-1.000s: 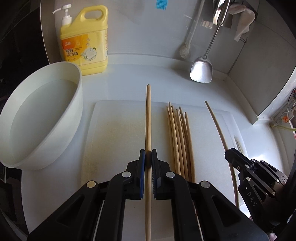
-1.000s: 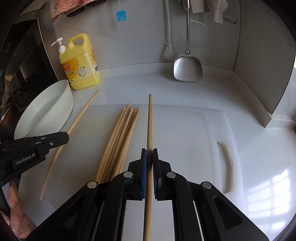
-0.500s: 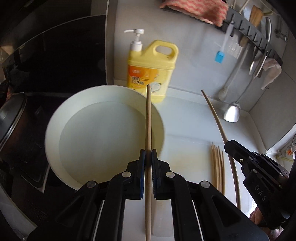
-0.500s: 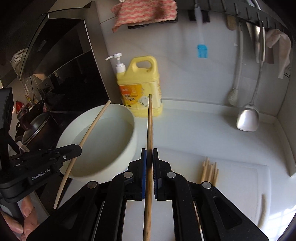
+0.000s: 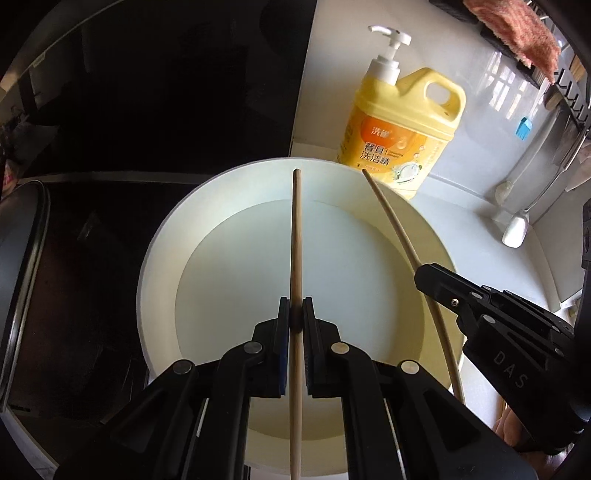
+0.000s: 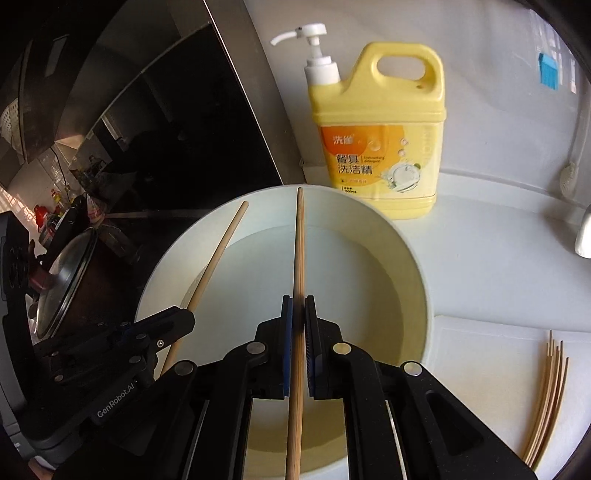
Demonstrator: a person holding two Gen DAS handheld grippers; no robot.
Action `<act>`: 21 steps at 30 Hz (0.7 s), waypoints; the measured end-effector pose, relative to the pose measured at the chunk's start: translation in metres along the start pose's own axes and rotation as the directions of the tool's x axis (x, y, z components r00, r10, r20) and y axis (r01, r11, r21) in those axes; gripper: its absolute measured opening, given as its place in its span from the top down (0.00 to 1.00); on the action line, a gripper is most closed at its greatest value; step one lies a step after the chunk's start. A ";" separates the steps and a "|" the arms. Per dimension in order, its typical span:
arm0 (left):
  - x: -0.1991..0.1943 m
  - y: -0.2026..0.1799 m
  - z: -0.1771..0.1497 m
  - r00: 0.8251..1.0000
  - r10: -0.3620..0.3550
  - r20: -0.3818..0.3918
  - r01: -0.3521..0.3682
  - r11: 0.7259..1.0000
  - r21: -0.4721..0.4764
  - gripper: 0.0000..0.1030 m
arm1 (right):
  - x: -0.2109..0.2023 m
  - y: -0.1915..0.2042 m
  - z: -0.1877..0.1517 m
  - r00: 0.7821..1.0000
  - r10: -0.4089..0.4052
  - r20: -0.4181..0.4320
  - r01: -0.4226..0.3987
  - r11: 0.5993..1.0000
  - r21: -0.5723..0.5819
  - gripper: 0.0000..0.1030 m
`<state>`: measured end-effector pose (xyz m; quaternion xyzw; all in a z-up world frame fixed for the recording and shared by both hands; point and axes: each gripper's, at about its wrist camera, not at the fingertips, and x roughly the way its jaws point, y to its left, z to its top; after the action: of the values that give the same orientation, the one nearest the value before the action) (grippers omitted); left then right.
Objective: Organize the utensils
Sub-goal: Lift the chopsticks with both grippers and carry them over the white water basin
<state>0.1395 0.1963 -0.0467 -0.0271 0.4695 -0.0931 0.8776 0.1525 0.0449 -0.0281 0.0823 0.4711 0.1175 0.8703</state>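
Observation:
My left gripper (image 5: 296, 314) is shut on a wooden chopstick (image 5: 296, 236) and holds it above a white bowl (image 5: 159, 258) with water in it. My right gripper (image 6: 298, 312) is shut on a second wooden chopstick (image 6: 299, 240) above the same bowl (image 6: 413, 258). Each gripper shows in the other's view: the right one (image 5: 424, 271) with its chopstick (image 5: 391, 218), the left one (image 6: 186, 317) with its chopstick (image 6: 218, 254). Several more chopsticks (image 6: 546, 398) lie together on a white cutting board (image 6: 480, 350) to the right.
A yellow dish soap bottle (image 6: 380, 147) with a pump stands just behind the bowl. A black stove with a lidded pot (image 6: 62, 280) is to the left. Utensils, a blue brush (image 5: 523, 127) and a pink cloth (image 5: 513, 31) hang on the back wall.
Both grippers carried their chopsticks from the cutting board leftward to above the bowl and came closer to it. Both stayed shut.

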 end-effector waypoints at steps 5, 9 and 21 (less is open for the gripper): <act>0.023 0.010 0.003 0.998 -0.017 -0.053 0.017 1.000 0.000 0.93 | 0.031 0.002 0.002 0.997 -0.021 -0.069 0.024 0.999 0.040 0.94; 0.033 0.013 0.004 0.996 -0.020 -0.083 0.021 1.000 0.007 0.93 | 0.045 0.002 0.004 0.993 -0.044 -0.111 0.050 0.997 0.053 0.94; 0.051 0.019 0.004 0.990 -0.009 -0.142 0.011 1.000 0.016 0.89 | 0.065 -0.003 -0.002 0.980 -0.080 -0.182 0.093 0.994 0.064 0.94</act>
<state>0.1727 0.2049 -0.0889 -0.0153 0.5299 -0.1032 0.8416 0.1860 0.0604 -0.0823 0.0821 0.5546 0.0694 0.8252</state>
